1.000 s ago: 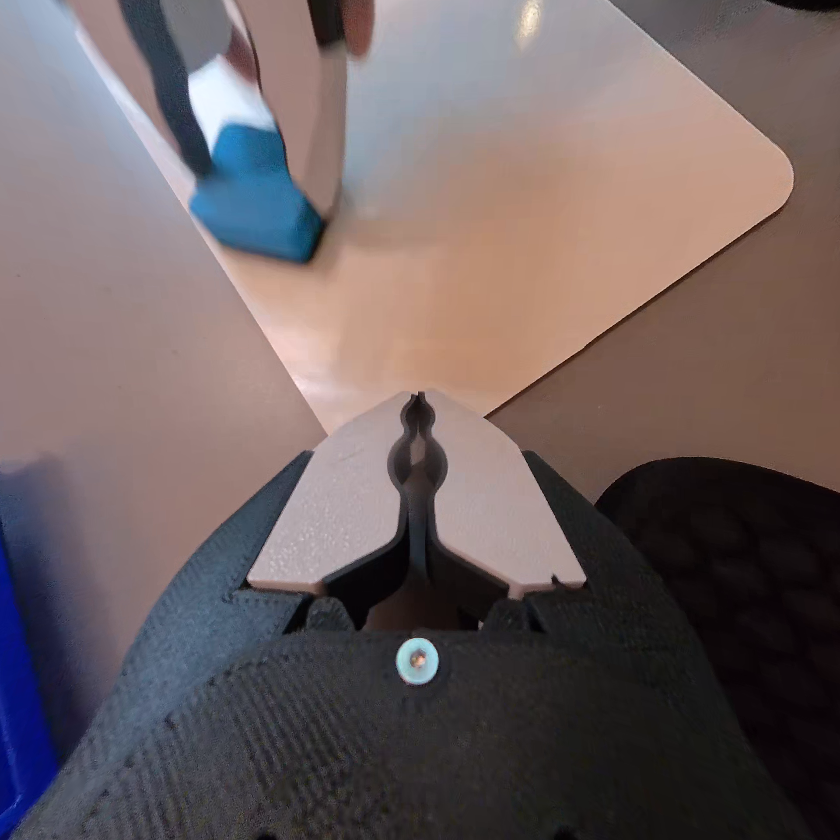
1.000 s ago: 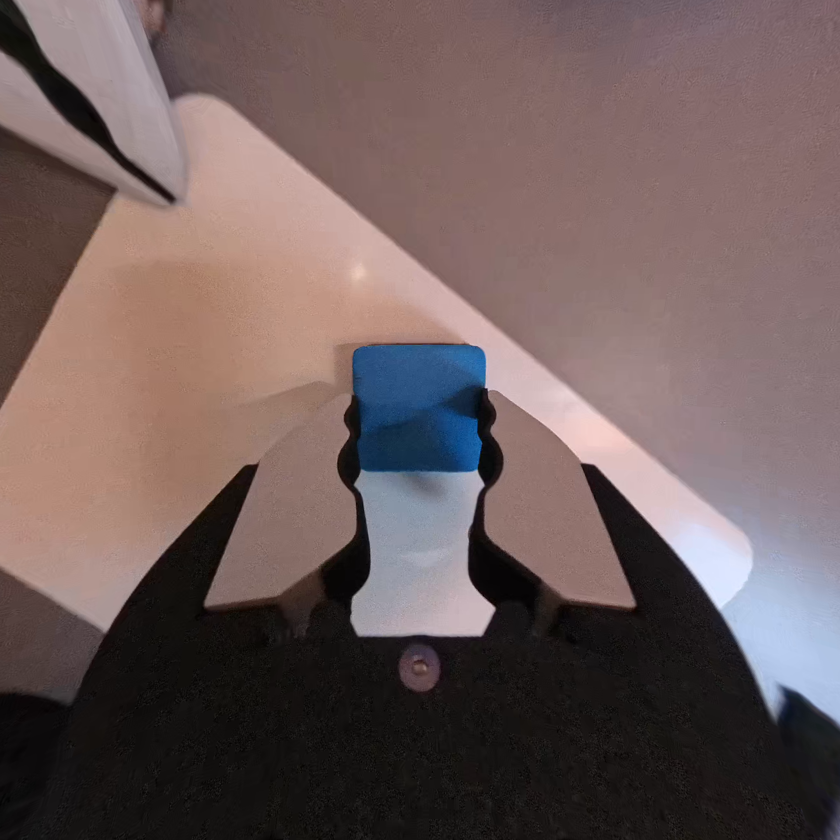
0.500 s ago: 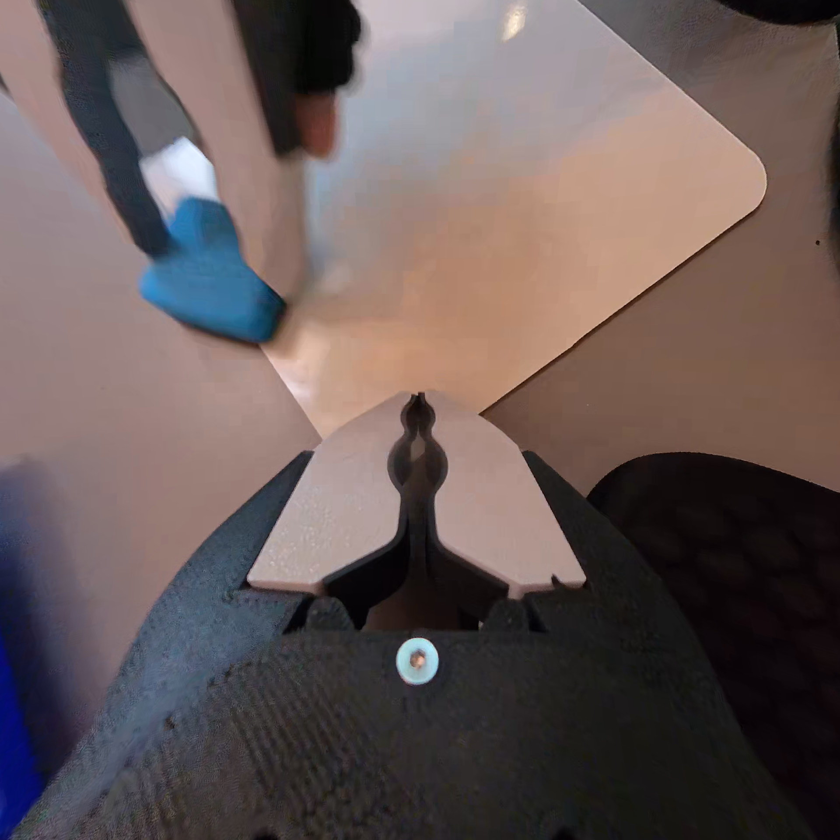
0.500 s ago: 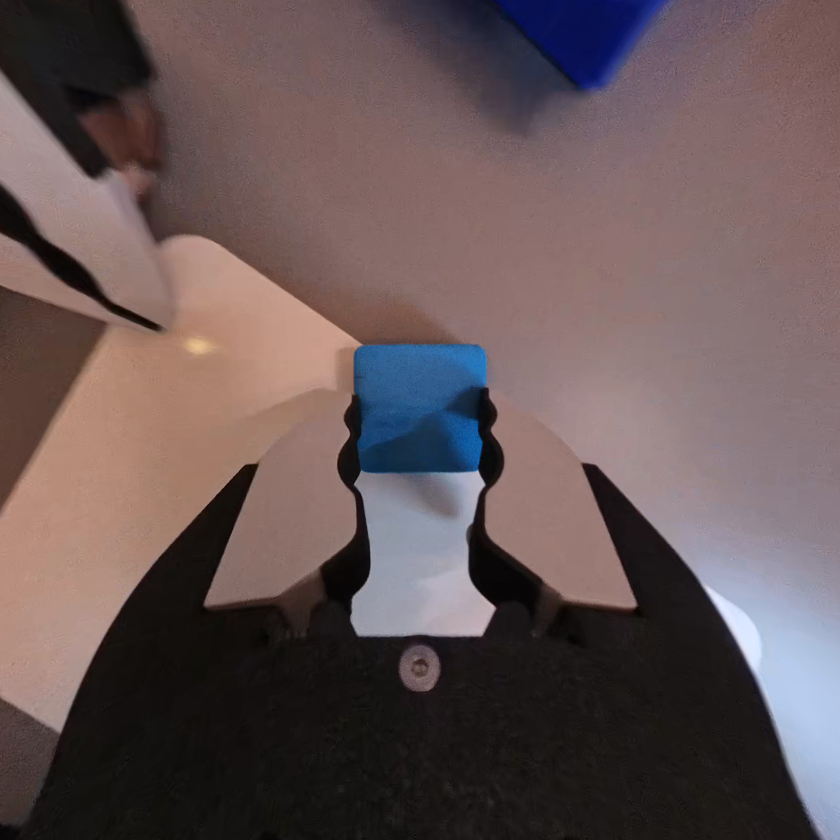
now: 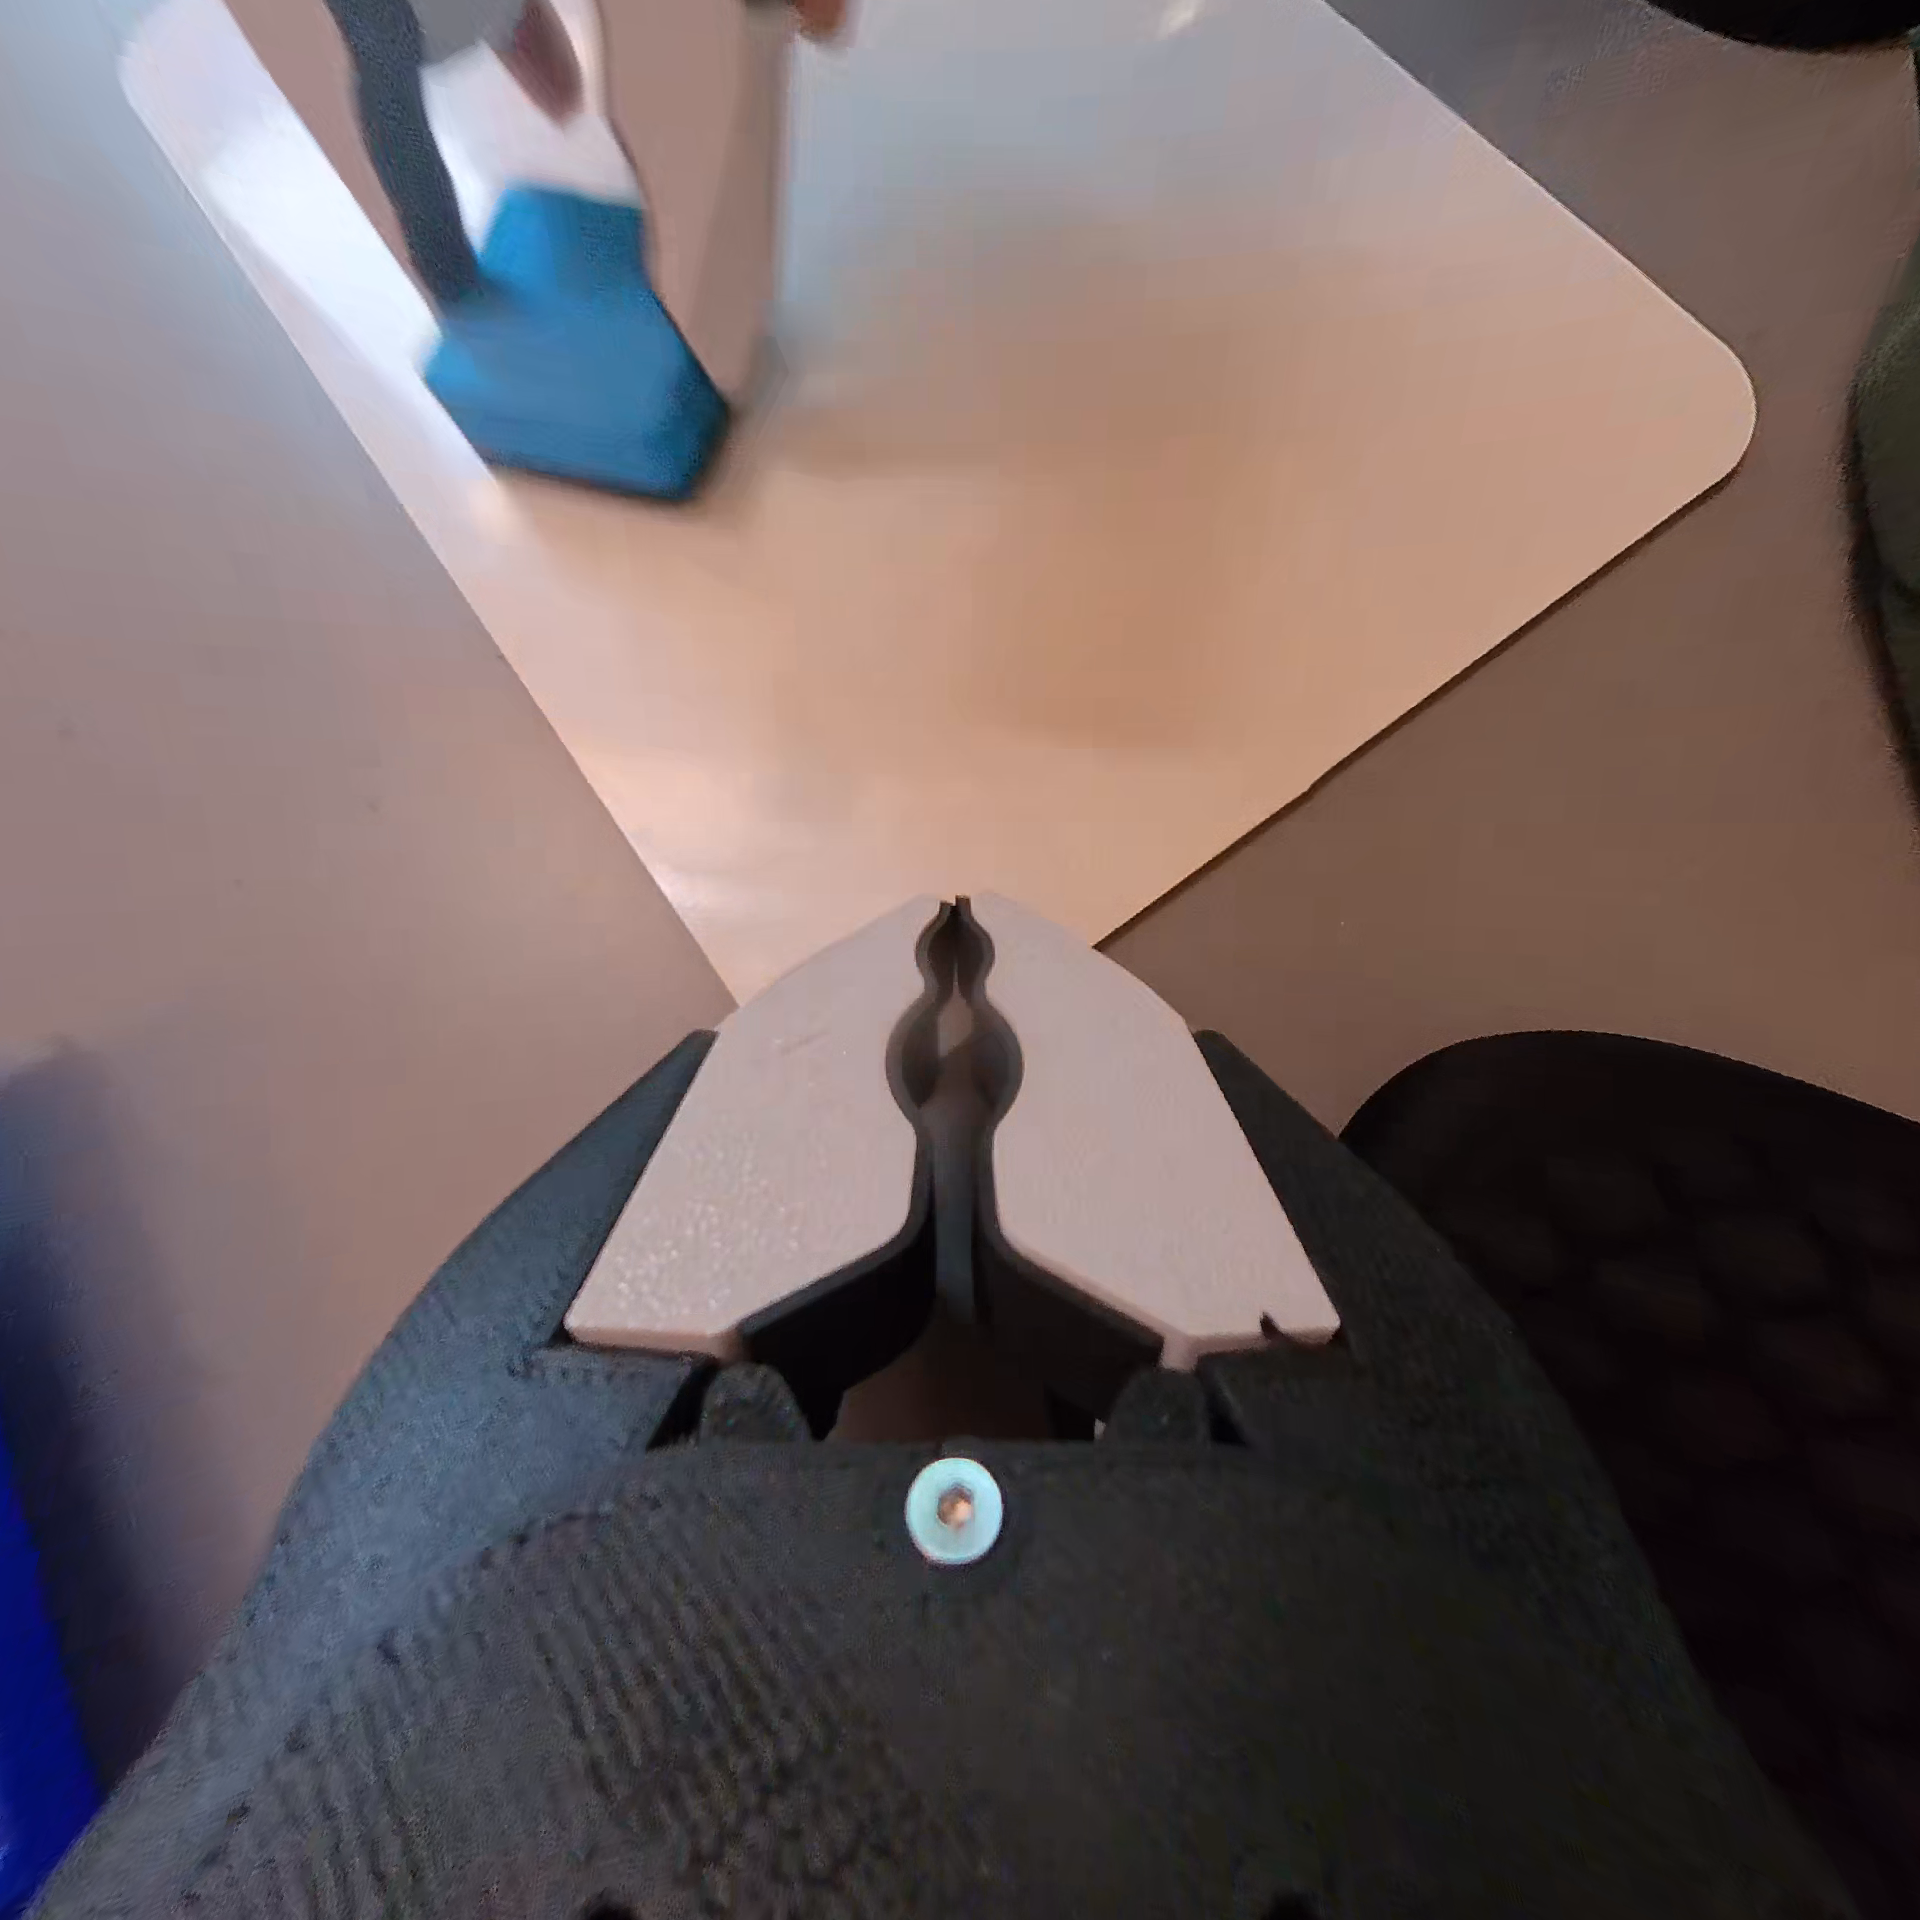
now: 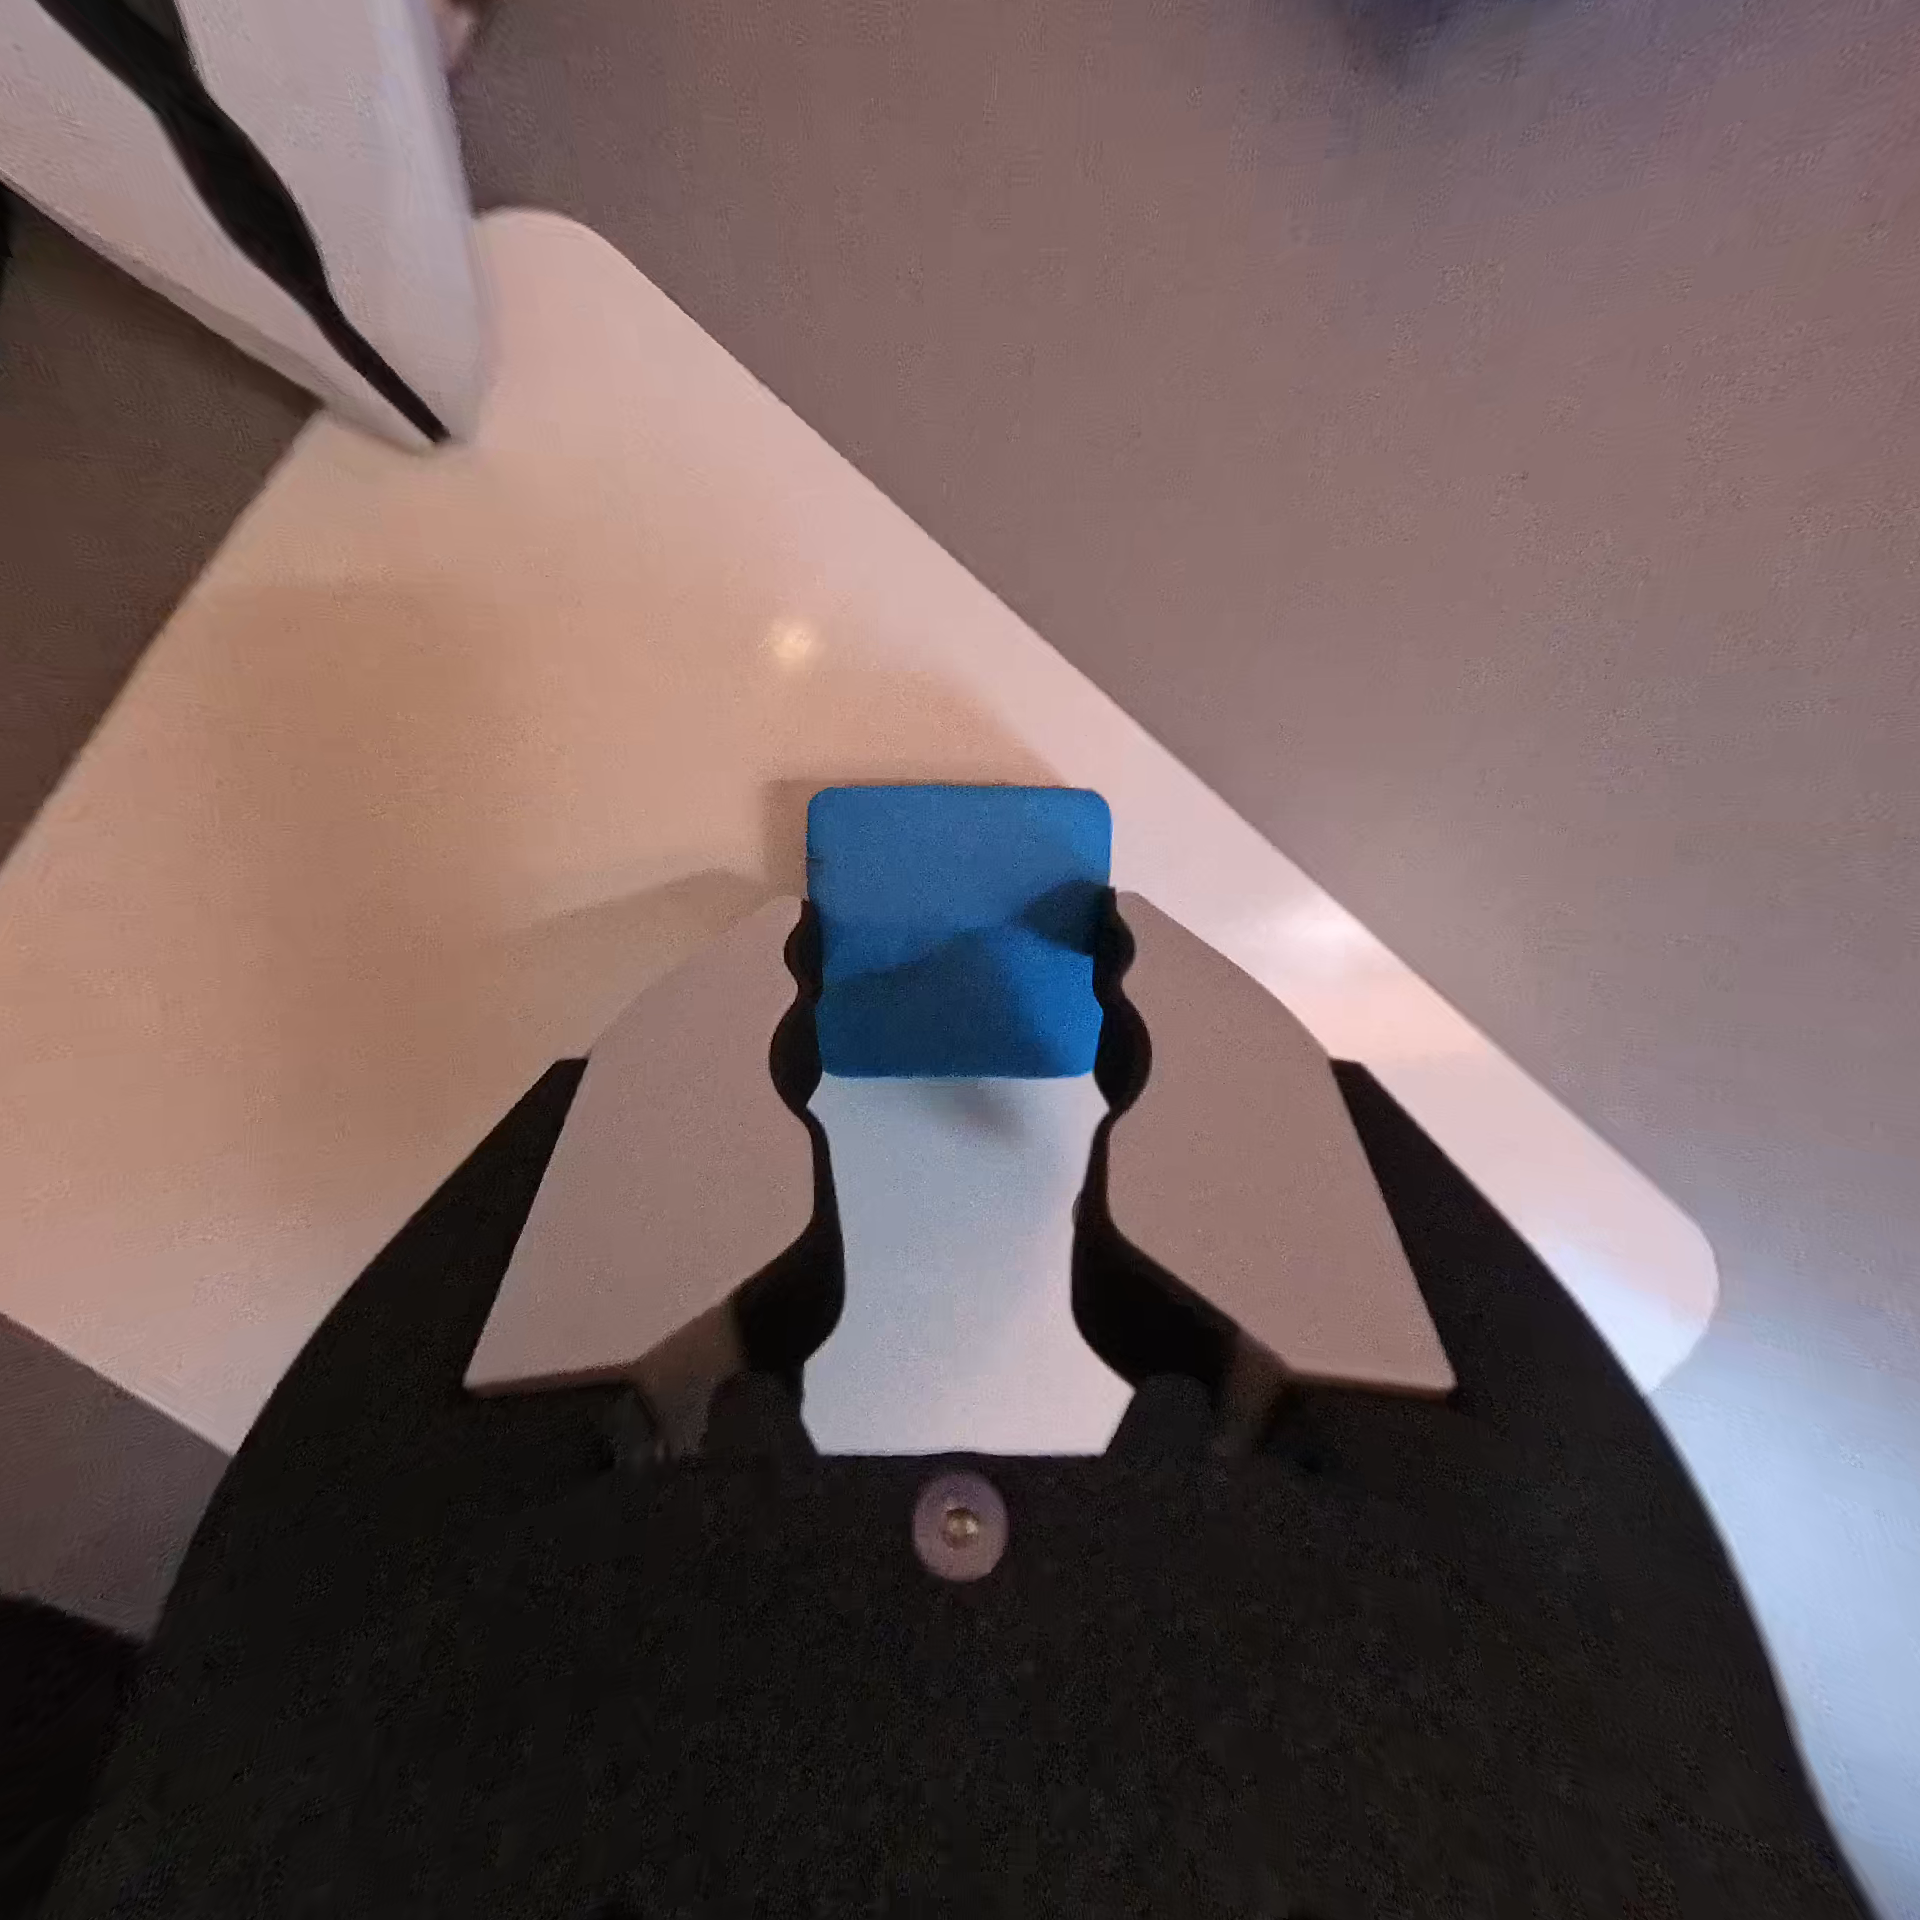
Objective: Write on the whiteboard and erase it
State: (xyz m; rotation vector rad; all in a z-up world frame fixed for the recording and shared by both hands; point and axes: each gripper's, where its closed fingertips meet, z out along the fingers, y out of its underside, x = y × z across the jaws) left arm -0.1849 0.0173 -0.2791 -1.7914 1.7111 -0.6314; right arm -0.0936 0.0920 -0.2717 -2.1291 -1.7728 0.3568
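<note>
The desk [image 5: 229, 790] carries the whiteboard [image 5: 1143, 499], its far end cut off. On the board's left part rests the blurred blue eraser [image 5: 577, 384], clamped between the right tongs [image 6: 956, 914]. The left tongs [image 5: 958, 909], pressed together and empty, hide the board's near corner.

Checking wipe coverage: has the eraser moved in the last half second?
Yes. In the left wrist view the eraser went from straddling the whiteboard's left edge to fully on it.
</note>
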